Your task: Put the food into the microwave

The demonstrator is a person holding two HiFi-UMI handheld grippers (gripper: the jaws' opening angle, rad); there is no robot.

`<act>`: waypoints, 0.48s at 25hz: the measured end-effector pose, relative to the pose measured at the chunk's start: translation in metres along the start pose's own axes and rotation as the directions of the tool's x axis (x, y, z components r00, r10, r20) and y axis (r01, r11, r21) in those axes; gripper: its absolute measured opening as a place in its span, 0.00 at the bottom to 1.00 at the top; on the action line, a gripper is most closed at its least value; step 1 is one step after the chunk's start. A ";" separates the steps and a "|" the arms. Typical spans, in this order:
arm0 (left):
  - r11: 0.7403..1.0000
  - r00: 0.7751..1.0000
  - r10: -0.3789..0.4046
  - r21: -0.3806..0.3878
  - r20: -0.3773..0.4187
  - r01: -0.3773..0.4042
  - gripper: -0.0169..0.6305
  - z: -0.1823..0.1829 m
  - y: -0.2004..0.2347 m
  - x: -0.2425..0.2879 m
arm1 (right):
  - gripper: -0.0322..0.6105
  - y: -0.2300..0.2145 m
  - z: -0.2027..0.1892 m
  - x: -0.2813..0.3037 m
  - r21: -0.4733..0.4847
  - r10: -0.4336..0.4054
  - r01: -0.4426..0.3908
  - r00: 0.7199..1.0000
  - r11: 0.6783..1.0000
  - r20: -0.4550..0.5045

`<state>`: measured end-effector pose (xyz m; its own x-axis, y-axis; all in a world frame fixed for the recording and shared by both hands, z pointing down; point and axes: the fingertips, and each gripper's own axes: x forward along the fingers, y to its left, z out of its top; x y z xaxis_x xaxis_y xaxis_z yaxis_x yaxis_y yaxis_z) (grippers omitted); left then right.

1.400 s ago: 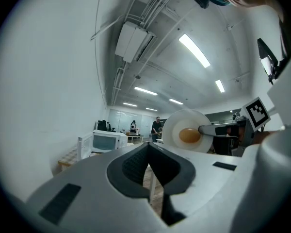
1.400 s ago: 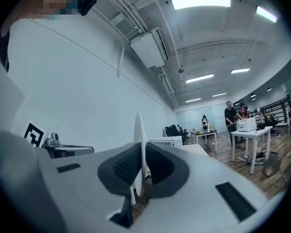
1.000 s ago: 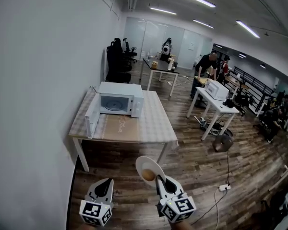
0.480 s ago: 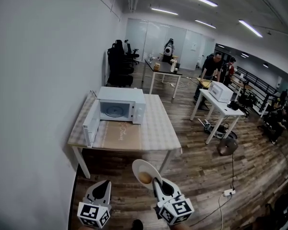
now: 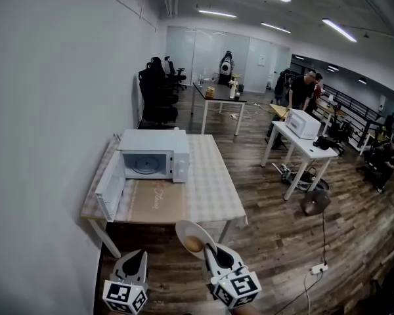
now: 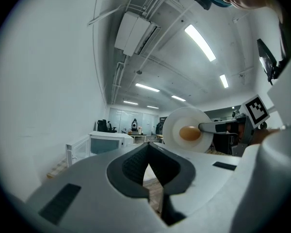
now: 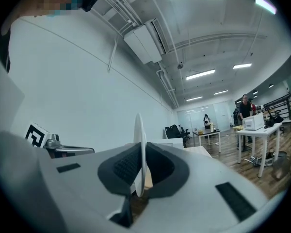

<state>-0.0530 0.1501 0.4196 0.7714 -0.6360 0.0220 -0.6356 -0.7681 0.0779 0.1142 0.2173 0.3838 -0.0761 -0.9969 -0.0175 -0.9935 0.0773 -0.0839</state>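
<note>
A white microwave stands on a checked table against the left wall, its door swung open to the left. My right gripper is shut on the rim of a white plate that carries a round brown piece of food. The plate is held in the air short of the table's near edge. In the right gripper view the plate shows edge-on between the pads. My left gripper is beside it, shut and empty. The left gripper view shows plate, food and microwave.
A bare white wall runs along the left. To the right, a white table bears a second microwave, with people behind it. Black office chairs stand at the back. A round fan and a power strip lie on the wooden floor.
Both grippers and the plate have moved forward toward the table, which now looks nearer and has shifted left in the head view. The grip on the plate is unchanged.
</note>
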 end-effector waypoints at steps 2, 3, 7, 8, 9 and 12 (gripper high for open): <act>1.000 1.000 0.010 0.000 0.001 -0.010 0.04 0.002 0.002 0.019 | 0.09 -0.013 0.002 0.013 -0.002 0.011 -0.011 1.000 1.000 -0.002; 1.000 1.000 0.016 -0.003 0.002 -0.016 0.04 0.002 0.003 0.027 | 0.09 -0.020 0.003 0.019 -0.003 0.015 -0.015 1.000 1.000 -0.003; 1.000 1.000 0.015 -0.022 -0.002 -0.015 0.04 0.003 0.000 0.059 | 0.09 -0.043 0.009 0.041 -0.012 0.035 -0.035 0.999 0.999 0.004; 1.000 1.000 0.015 -0.019 -0.002 -0.015 0.04 0.003 0.000 0.066 | 0.09 -0.048 0.009 0.046 -0.020 0.043 -0.043 0.999 0.999 0.005; 1.000 1.000 0.019 -0.014 0.000 -0.019 0.04 0.003 0.001 0.072 | 0.09 -0.052 0.008 0.051 -0.028 0.049 -0.049 0.999 0.998 0.003; 0.999 0.999 0.032 -0.003 -0.009 -0.032 0.04 0.007 0.011 0.087 | 0.09 -0.059 0.004 0.071 -0.021 0.062 -0.062 0.998 0.998 -0.010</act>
<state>0.0071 0.0857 0.4151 0.7511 -0.6593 0.0339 -0.6596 -0.7473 0.0805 0.1680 0.1421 0.3837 -0.1382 -0.9903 -0.0127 -0.9884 0.1387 -0.0615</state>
